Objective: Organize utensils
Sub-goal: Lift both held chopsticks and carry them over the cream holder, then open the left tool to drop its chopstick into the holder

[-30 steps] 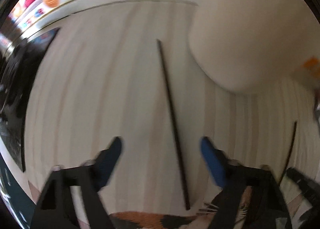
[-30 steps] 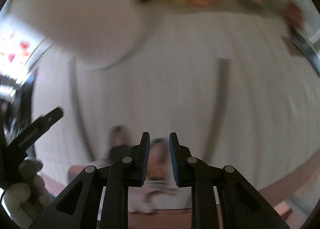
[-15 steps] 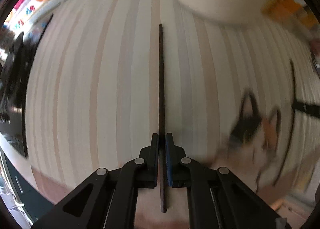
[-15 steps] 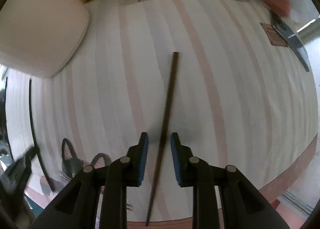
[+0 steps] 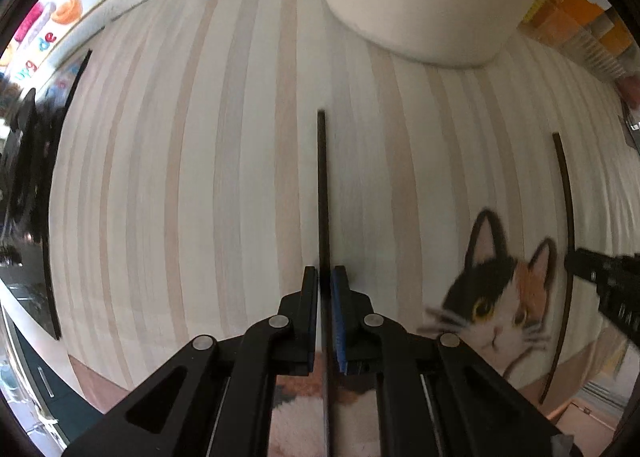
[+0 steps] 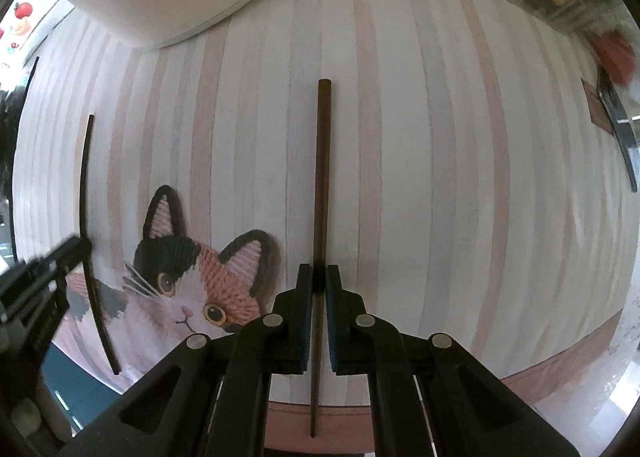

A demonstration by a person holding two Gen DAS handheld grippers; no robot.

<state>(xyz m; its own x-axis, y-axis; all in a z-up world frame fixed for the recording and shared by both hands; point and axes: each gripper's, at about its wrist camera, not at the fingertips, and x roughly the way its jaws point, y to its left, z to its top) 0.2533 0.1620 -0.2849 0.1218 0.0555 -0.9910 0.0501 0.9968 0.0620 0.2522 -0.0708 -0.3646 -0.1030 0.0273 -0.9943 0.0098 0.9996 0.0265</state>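
Each gripper, left and right, had its fingers clenched on a dark chopstick lying on the striped mat, either side of the cat picture.

Light: bright, even, soft daylight tone.
Shadows: faint, beside the chopstick.
Distortion: strong fisheye, stripes on the surface bow outward; black corners.
Blur: edges smeared; cat print slightly soft.
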